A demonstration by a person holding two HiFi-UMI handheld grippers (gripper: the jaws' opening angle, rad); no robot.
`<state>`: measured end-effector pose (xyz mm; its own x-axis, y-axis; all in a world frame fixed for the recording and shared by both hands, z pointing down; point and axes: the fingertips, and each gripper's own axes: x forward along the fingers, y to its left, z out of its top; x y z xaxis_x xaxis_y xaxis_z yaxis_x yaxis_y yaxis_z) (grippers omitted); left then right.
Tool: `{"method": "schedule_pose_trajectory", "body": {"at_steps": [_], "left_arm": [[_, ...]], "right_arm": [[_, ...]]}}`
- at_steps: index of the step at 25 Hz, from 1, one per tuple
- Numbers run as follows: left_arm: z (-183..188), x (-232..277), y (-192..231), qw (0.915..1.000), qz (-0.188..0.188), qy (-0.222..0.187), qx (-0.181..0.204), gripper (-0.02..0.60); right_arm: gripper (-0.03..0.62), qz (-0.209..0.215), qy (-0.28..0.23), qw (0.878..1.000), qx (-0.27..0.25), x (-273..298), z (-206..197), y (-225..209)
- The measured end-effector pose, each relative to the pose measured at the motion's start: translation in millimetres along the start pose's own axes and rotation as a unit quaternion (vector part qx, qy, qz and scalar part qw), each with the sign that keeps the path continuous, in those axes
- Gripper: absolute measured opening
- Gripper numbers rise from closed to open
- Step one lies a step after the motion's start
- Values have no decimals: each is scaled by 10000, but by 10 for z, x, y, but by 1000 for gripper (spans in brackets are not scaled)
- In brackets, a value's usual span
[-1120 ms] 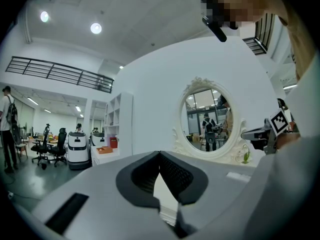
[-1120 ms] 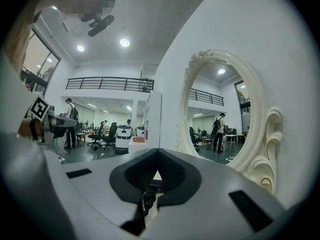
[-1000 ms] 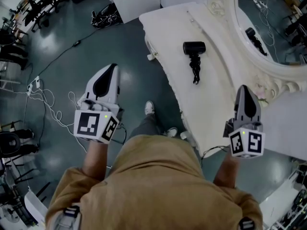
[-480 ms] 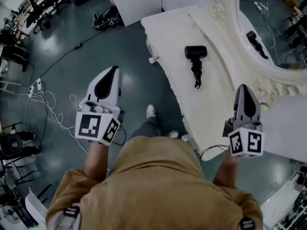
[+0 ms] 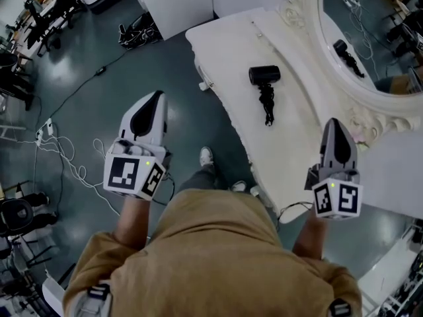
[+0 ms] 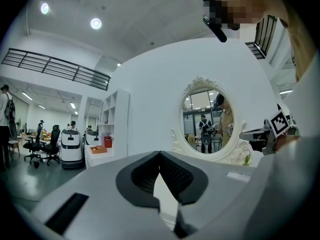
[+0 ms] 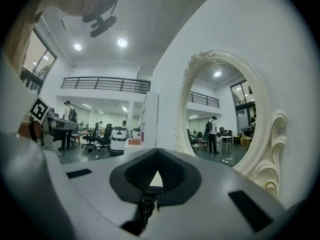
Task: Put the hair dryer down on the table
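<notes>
The black corded hair dryer (image 5: 266, 75) is lying on the white table (image 5: 228, 39), well beyond the closed, empty left claw (image 5: 156, 96) and right claw (image 5: 335, 122).

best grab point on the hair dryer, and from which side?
Take the hair dryer by its thick barrel, probably from above, with the nearer right gripper. The barrel lies flat on the table, bare surface either side; the thin part trailing toward the front edge looks wrapped in cord, lumpy and likely to slip.
</notes>
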<state>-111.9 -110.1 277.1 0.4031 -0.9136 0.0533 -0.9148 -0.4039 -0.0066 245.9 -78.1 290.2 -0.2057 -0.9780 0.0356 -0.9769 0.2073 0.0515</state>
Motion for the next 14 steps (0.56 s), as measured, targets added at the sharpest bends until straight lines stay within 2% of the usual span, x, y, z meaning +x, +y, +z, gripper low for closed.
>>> {"method": "schedule_pose_trajectory", "body": {"at_steps": [14], "left_arm": [[-4, 593, 277, 9994, -325, -2, -87, 5]], "right_arm": [[3, -136, 63, 9997, -168, 481, 76, 88]]}}
